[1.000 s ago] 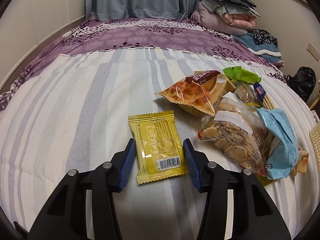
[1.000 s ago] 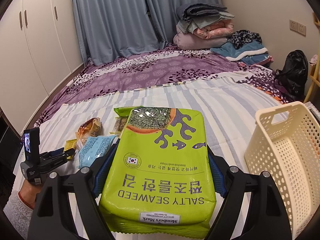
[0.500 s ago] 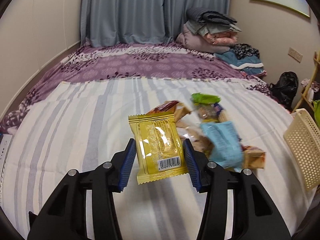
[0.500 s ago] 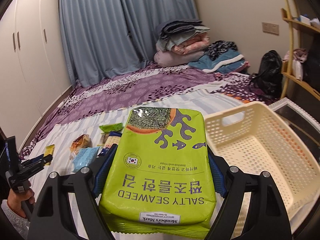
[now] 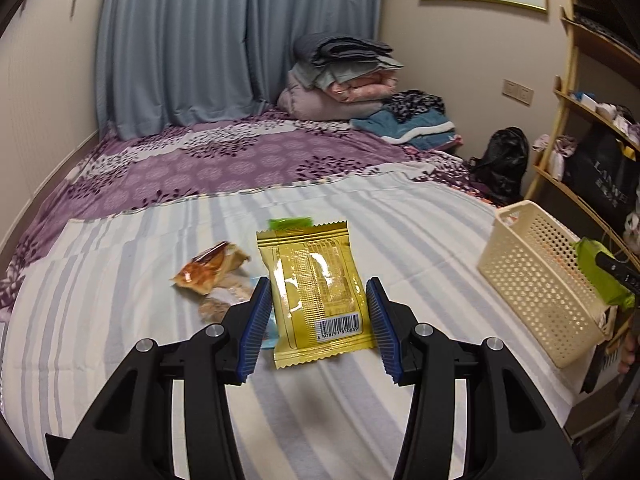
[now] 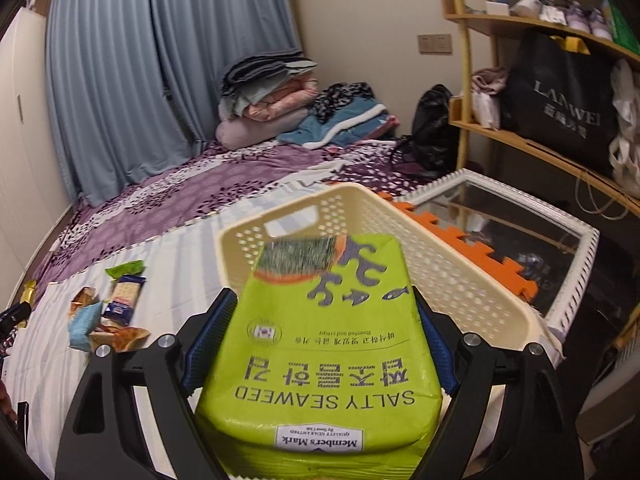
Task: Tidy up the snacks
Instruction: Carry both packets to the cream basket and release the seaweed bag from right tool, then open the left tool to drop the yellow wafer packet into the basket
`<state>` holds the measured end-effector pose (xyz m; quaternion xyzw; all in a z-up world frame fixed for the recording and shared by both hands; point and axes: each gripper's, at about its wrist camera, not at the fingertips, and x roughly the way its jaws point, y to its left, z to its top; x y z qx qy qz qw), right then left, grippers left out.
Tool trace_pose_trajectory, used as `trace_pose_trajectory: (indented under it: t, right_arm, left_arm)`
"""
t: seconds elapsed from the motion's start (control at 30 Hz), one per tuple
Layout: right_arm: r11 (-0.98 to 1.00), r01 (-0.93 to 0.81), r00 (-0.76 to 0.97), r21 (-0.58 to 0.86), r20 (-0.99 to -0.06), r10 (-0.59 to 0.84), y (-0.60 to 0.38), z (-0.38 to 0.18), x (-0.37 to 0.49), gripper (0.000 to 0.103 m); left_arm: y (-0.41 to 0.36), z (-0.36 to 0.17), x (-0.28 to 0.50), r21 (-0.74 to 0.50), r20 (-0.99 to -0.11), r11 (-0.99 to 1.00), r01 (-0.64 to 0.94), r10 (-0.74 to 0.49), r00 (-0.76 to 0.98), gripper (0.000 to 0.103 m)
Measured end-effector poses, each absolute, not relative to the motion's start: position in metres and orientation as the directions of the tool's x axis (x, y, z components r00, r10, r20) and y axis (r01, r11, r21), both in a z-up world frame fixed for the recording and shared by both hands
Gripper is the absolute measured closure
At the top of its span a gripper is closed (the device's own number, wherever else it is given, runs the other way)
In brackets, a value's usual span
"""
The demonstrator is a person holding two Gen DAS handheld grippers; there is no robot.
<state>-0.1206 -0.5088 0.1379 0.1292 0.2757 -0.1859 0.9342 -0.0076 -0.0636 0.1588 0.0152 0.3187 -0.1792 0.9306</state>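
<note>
My left gripper (image 5: 316, 320) is shut on a yellow snack packet (image 5: 316, 288) and holds it above the striped bedspread (image 5: 360, 400), clear of the snack pile (image 5: 212, 268). To the right, at the bed's edge, stands the cream perforated basket (image 5: 536, 276). In the right wrist view my right gripper (image 6: 322, 304) hangs over that basket (image 6: 440, 248) with the green salty seaweed bag (image 6: 328, 340) between its jaws. The jaws are opening, and the bag's far end is blurred and tips towards the basket. The remaining snacks (image 6: 108, 320) lie at the left.
Folded quilts and clothes (image 5: 344, 76) are stacked at the head of the bed before blue curtains. A wooden shelf (image 6: 540, 144) with a black bag stands right of the basket. Below it lie a white-framed glass panel (image 6: 520, 232) and an orange foam mat (image 6: 480, 256).
The left gripper lifted the yellow packet off the bed and swung right. The right gripper carried the seaweed bag over the basket, and the bag now slips forward.
</note>
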Motion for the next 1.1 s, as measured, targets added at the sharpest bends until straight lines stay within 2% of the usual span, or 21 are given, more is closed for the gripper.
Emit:
trace_pose_trajectory:
  t: [0.07,0.5,0.8,1.1]
  right_arm:
    - [0.889,0.432,0.779,0.153,-0.559,-0.282,-0.518,0.136,-0.127,0.015]
    - [0.882,0.431,0.816,0.19,-0.498,-0.292,-0.538,0.132,-0.152,0.015]
    - [0.864,0.454,0.822,0.217,-0.475,-0.313,-0.555,0.133,-0.169,0.015]
    - [0.845,0.49,0.802,0.216,-0.491,-0.34,-0.568,0.126,-0.182,0.015]
  left_arm:
    - [-0.078,0.163,-0.011,-0.074,-0.596,0.927,0.367,-0.336,0.729,0.053]
    - [-0.193,0.181,-0.024,-0.065,-0.6,0.823,0.565,-0.484,0.637,0.053]
    - [-0.299,0.188,-0.037,-0.088,-0.606,0.673,0.734,-0.621,0.497,0.053]
    - [-0.373,0.168,-0.046,-0.157,-0.637,0.541,0.826,-0.695,0.334,0.053]
